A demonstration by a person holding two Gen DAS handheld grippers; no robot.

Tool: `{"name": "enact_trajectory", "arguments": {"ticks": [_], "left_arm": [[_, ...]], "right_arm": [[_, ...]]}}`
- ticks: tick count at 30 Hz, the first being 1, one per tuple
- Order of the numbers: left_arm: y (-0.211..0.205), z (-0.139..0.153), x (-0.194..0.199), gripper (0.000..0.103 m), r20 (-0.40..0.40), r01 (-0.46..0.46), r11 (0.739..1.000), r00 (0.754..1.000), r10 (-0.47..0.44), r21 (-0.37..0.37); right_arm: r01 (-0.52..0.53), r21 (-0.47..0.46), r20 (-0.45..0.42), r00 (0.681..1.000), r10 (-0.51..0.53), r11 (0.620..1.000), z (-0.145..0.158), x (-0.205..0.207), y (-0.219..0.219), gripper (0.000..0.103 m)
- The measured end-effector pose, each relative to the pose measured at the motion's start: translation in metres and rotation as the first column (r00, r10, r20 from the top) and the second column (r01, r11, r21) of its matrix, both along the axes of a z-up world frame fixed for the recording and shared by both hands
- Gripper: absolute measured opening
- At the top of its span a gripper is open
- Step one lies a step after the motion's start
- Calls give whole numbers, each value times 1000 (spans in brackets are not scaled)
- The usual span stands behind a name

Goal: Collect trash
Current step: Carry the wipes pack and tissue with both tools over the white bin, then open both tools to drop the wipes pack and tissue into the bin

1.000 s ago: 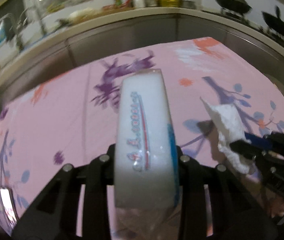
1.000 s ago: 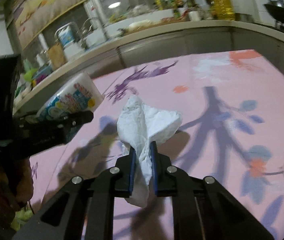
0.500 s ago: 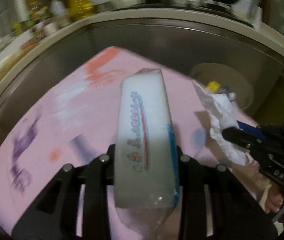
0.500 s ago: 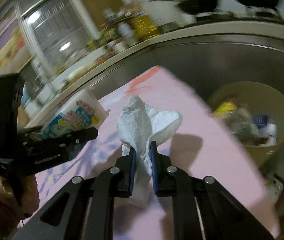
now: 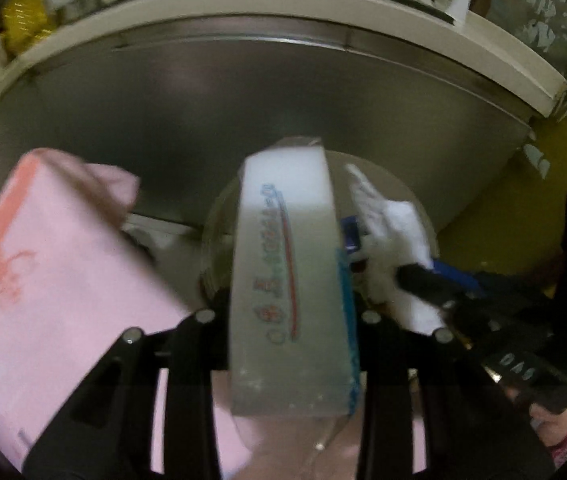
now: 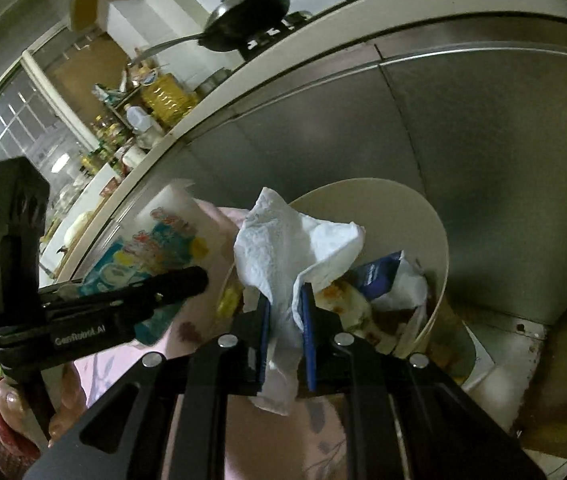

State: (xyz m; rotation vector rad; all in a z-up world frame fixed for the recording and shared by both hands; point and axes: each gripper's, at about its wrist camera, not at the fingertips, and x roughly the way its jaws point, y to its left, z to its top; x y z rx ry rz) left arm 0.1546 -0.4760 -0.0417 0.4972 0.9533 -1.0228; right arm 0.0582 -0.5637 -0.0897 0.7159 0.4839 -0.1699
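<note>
Right wrist view: right gripper (image 6: 285,320), jaws just eased apart, crumpled paper towel (image 6: 283,248) between the blue pads. Trash bin (image 6: 439,236) sits center-right of frame, directly ahead and below; the towel overhangs its rim. Left gripper (image 5: 283,312), jaws also just widened, carries a tissue pack (image 5: 287,264), long axis pointing toward the bin.
</note>
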Motion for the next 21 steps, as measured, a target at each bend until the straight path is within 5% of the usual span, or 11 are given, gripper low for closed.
{"name": "enact_trajectory", "arguments": {"ticks": [2,5,6,13,21], "left_arm": [[-11,-5,2,62,-36,19,1000,999,-19,-8],[-17,-10,14,78,-84,-3,999,996,0,-33],[-16,-10,16,78,-99,-19,999,995,15,-42],[8,4,19,78,-72,-111,991,992,105,-80],[58,31,-23,78,169,-155,985,972,166,-77]], "right_arm": [[23,-1,1,1000,-23,1000,-5,4,-7,31],[76,62,1,997,-76,995,-15,2,-20,52],[77,73,8,997,-78,994,-16,0,-24,58],[108,52,79,991,-112,993,-5,-30,-17,59],[98,88,132,985,-109,991,9,-57,20,59]]}}
